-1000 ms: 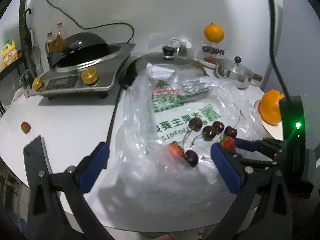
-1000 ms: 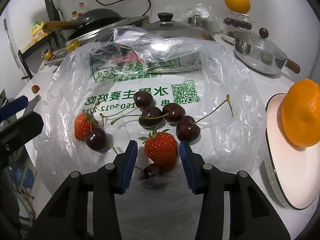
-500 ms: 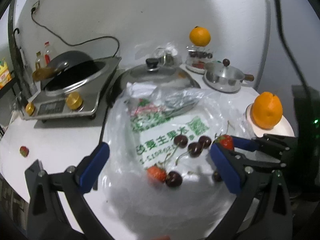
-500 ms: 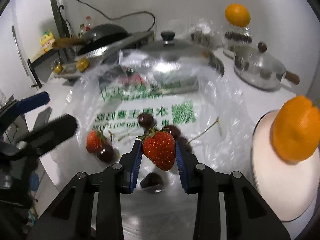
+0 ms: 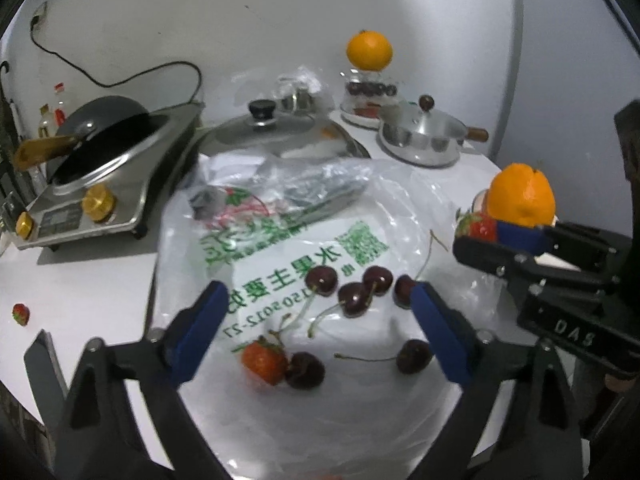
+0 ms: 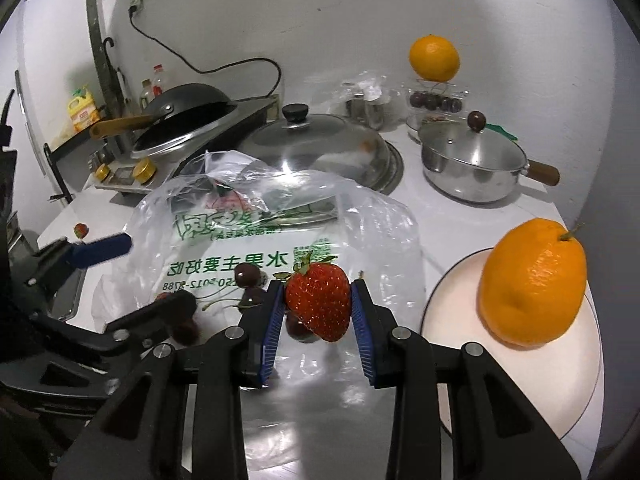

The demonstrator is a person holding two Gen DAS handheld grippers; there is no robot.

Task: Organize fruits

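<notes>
The right tool (image 6: 318, 312) held a strawberry (image 6: 318, 304) at frame centre, above the bag (image 6: 360, 240). The left tool (image 5: 320, 328) stood wide, closing on nothing, over cherries (image 5: 352, 298) low in its frame.

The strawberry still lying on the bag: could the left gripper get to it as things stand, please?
Probably yes. The strawberry lies uncovered on the bag, between the closing jaws of the left gripper, which hold nothing. A cherry touching it could be caught too.

The white countertop (image 6: 472, 216) carries a printed plastic bag (image 5: 320, 420), a plate (image 6: 520, 400) and a saucepan (image 6: 472, 168). At its left edge — a stove (image 5: 100, 200) and one stray strawberry (image 5: 20, 314).
</notes>
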